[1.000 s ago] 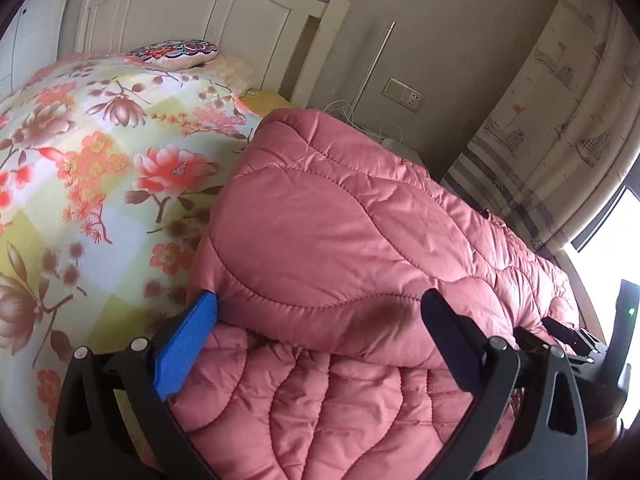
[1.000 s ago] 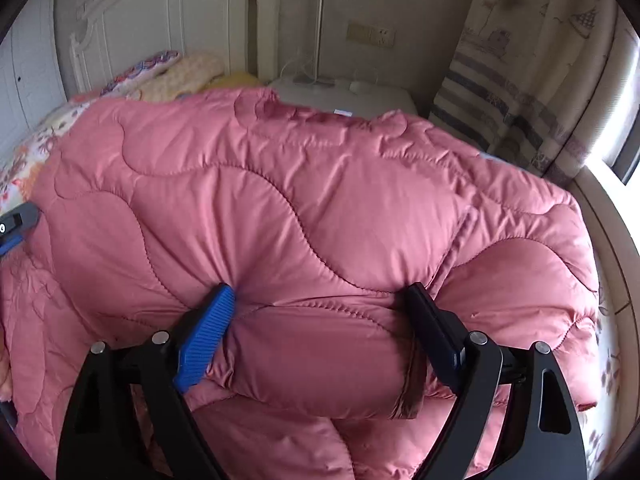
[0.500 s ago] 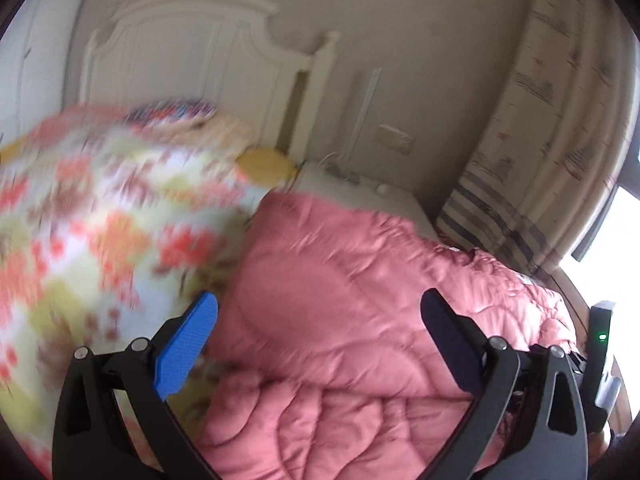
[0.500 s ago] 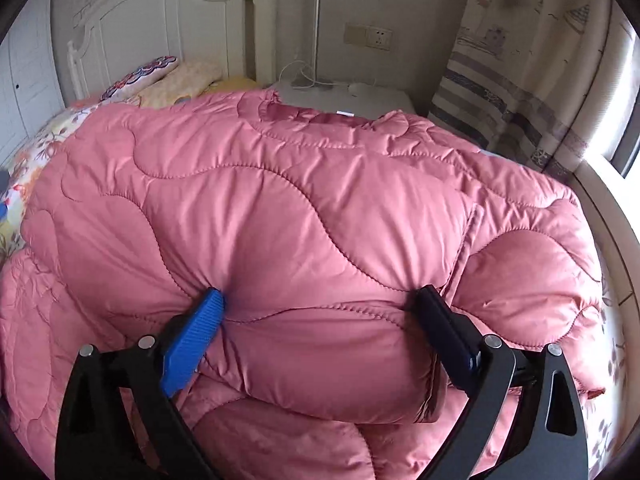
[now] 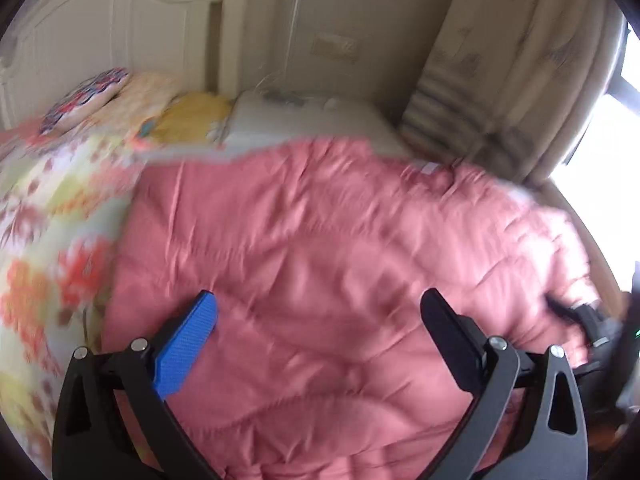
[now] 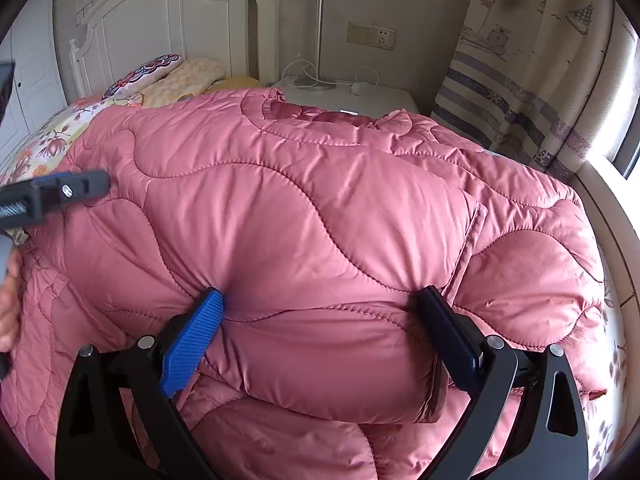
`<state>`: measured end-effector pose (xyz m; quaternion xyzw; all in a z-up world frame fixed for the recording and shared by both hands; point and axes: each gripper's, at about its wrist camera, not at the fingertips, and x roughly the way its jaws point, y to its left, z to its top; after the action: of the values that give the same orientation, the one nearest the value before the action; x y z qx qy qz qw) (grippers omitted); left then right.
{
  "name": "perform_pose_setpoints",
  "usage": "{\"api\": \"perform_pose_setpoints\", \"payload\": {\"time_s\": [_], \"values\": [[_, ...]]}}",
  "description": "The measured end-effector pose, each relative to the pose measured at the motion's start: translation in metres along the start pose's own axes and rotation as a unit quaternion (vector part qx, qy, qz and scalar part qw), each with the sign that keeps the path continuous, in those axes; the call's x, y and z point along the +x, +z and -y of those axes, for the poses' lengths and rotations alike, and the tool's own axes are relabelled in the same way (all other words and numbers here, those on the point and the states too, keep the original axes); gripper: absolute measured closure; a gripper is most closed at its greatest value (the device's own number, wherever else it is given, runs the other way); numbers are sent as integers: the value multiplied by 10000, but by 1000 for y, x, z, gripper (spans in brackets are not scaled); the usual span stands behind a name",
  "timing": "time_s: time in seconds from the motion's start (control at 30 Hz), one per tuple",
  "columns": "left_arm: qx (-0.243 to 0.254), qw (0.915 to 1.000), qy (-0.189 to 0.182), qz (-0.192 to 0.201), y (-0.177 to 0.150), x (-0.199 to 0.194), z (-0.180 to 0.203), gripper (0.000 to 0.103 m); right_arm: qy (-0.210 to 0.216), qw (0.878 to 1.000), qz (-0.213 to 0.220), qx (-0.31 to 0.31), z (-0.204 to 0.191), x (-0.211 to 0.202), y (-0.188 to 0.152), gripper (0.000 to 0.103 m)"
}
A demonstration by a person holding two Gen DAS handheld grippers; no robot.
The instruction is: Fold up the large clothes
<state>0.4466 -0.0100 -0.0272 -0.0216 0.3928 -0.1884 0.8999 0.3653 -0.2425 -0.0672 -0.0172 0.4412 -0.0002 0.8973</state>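
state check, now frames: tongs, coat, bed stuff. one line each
Left tongs: open, above the coat, nothing between them.
Right tongs: open wide, straddling a padded fold of the coat.
Pink quilted coat: folded into a bulky stack on the bed.
Floral bedspread: spread out beside the coat.

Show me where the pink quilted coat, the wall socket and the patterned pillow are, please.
pink quilted coat [image 6: 320, 216]: right wrist view, on its puffy upper panel.
wall socket [image 6: 371, 35]: right wrist view, on the middle of the plate.
patterned pillow [image 6: 144, 74]: right wrist view, on its embroidered top face.
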Motion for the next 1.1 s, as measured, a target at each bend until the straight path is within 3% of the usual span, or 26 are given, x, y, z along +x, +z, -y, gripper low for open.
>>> {"api": "perform_pose_setpoints", "payload": {"time_s": [0.07, 0.13, 0.27, 0.4, 0.5, 0.6, 0.73, 0.83, 0.93, 1.0, 1.1], "values": [[-54, 9994, 222, 255, 21, -6, -7, 2, 6, 10000, 0, 4, 0, 0, 0, 8], [-268, 9991, 209, 253, 36, 2, -22, 2, 5, 10000, -3, 3, 1, 0, 0, 8], [-777, 9948, 108, -650, 43, 60, -53, 2, 22, 10000, -4, 16, 0, 0, 0, 8], [-167, 9954, 552, -761, 44, 72, -35, 2, 53, 10000, -4, 17, 1, 0, 0, 8], [-486, 9976, 122, -468, 60, 54, -33, 2, 66, 10000, -15, 17, 1, 0, 0, 8], [-661, 9970, 240, -320, 73, 52, -37, 2, 67, 10000, -15, 18, 1, 0, 0, 7], [-595, 9926, 645, -840, 65, 94, -52, 2, 76, 10000, -9, 16, 1, 0, 0, 7], [-167, 9932, 973, -623, 60, 95, -40, 2, 94, 10000, -9, -32, -1, 0, 0, 7], [-153, 9919, 1187, -428, 56, 76, -29, 3, 110, 9999, -15, -1, 0, 0, 0, 7], [-112, 9955, 937, -73, 48, 44, -11, 2, 110, 9999, -15, -1, 0, 0, 0, 7], [349, 9968, 655, 307, 25, 10, 25, 2, 112, 9999, -15, 1, 0, 0, 0, 7]]}}
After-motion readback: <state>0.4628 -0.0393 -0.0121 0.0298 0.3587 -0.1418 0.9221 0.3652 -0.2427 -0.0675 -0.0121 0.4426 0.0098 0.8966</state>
